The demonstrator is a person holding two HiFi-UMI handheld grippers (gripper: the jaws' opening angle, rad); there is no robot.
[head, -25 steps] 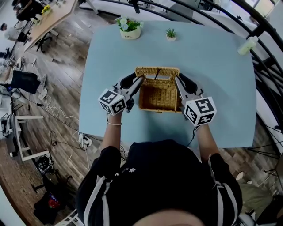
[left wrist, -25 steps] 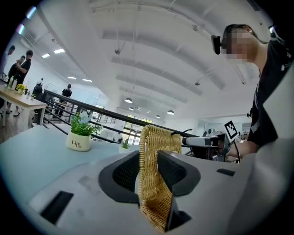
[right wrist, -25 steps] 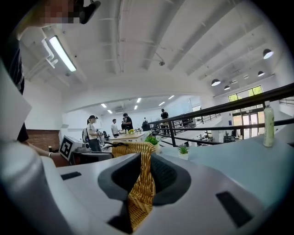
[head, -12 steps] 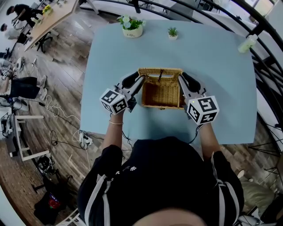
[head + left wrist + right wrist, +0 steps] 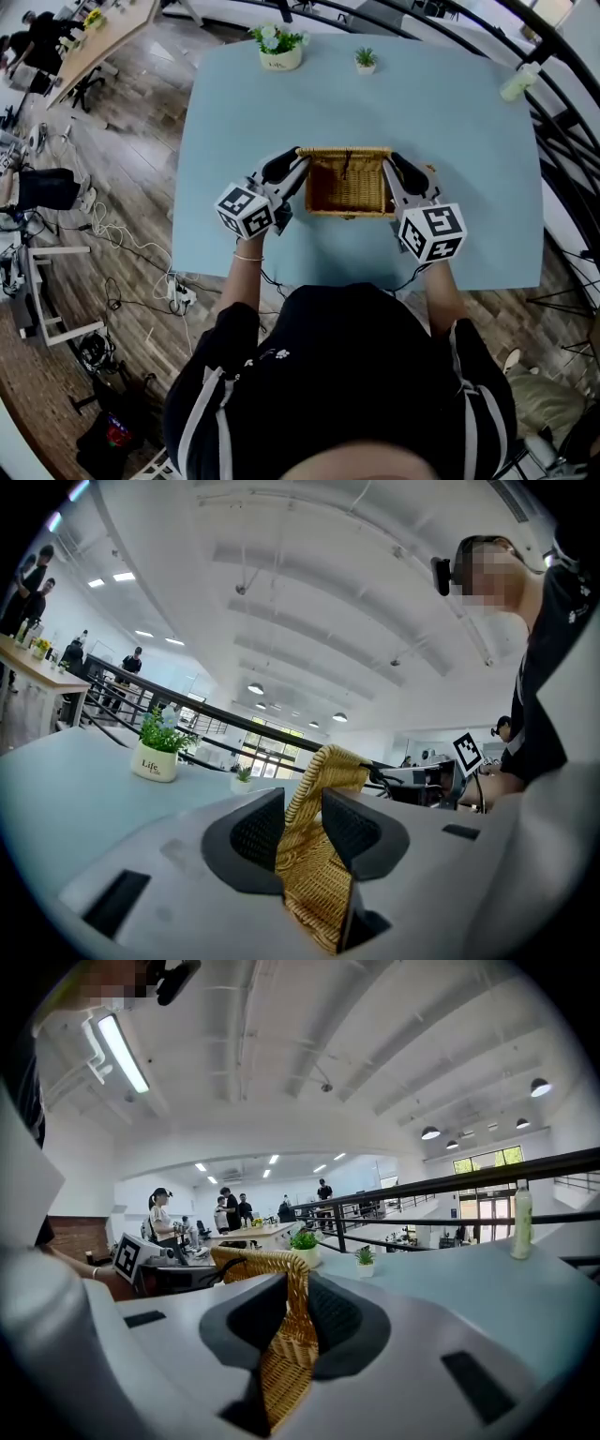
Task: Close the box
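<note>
A woven wicker box stands on the light blue table, and its lid is raised at the far side. My left gripper is shut on the lid's left edge, and my right gripper is shut on its right edge. In the left gripper view the wicker lid runs between the two dark pads of the left gripper. The right gripper view shows the same: the wicker rim is pinched in the right gripper. The box's inside looks bare.
A white pot of flowers and a small potted plant stand at the table's far edge. A pale bottle stands at the far right corner, by a black railing. People stand at desks far off.
Both grippers, still shut on the lid, have carried its top edge a little toward me over the box. The box now looks shorter from front to back.
</note>
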